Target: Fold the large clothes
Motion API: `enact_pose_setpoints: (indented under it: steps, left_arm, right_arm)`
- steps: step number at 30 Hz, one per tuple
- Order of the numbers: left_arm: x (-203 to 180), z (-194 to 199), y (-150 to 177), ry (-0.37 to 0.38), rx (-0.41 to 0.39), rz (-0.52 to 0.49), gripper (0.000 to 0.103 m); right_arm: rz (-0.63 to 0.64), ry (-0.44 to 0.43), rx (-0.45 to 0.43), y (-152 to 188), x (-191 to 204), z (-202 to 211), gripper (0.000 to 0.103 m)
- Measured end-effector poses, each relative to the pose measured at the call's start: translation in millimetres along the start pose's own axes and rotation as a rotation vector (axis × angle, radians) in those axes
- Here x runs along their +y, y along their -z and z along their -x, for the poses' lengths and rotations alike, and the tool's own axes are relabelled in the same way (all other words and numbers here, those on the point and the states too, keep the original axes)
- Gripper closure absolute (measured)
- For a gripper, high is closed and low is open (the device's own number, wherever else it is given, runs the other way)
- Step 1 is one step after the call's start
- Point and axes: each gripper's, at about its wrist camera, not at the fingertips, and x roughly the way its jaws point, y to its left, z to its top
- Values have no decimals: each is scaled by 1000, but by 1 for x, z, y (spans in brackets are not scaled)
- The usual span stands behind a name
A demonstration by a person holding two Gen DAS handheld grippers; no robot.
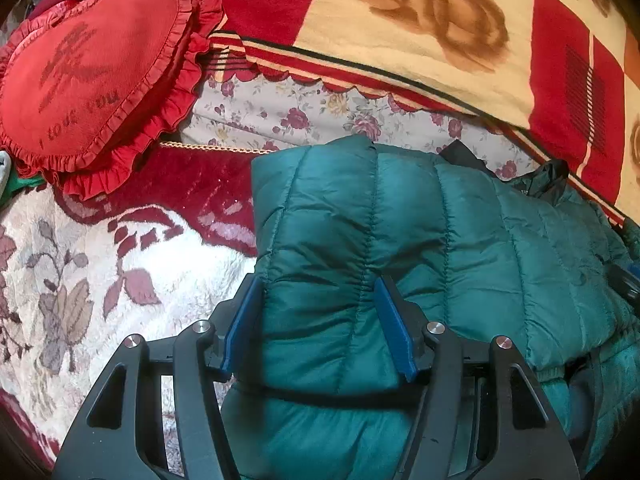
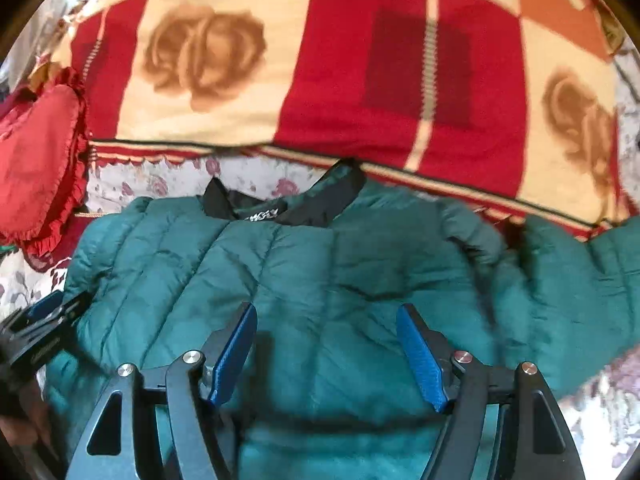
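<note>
Item: one green quilted puffer jacket, laid on a bed over a cream fleece blanket with maroon leaf and flower motifs; the black inner collar lining faces the far side, next to a pale sheet printed with small roses. In the right wrist view a sleeve lies bent across the jacket's right shoulder area, and more green padding spreads out to the right edge. Left gripper: blue fingers set apart, one on each side of a raised quilted fold of the jacket; the fabric bulges between them and sits against both pads, though whether they actually press on it cannot be told. Right gripper: blue fingers apart, hanging above the middle of the jacket's body with nothing clamped between them; this view is somewhat blurred. Surroundings: red heart-shaped ruffled cushion with stitched lettering at the far left; red-and-cream blanket with large brown rose prints along the far side of the bed.
</note>
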Motion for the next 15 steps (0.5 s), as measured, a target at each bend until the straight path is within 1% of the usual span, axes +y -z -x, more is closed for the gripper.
enact_pose_setpoints:
  steps: [2, 4, 5, 6, 8, 9, 13, 15]
  left_arm:
    - [0, 0, 0, -1, 0, -1, 44]
    - [0, 0, 0, -2, 0, -2, 43]
    - [0, 0, 0, -5, 0, -4, 42]
    - [0, 0, 0, -7, -1, -4, 41]
    - [0, -1, 1, -10, -1, -1, 37]
    - [2, -2, 1, -7, 2, 4, 36]
    - [4, 0, 2, -3, 9, 8, 36]
    - [3, 5, 2, -6, 4, 2, 36]
  right_arm:
    - [5, 29, -17, 6, -8, 9, 33]
    - [2, 60, -5, 10, -19, 6, 34]
    - [-4, 72, 11, 11, -24, 1, 37]
    - [-16, 83, 36, 13, -30, -7, 44]
    - [-47, 86, 91, 18, -41, -25, 46]
    - [-61, 77, 97, 19, -45, -28, 46]
    - [-48, 92, 78, 19, -41, -21, 46]
    - [-63, 75, 61, 21, -43, -8, 46]
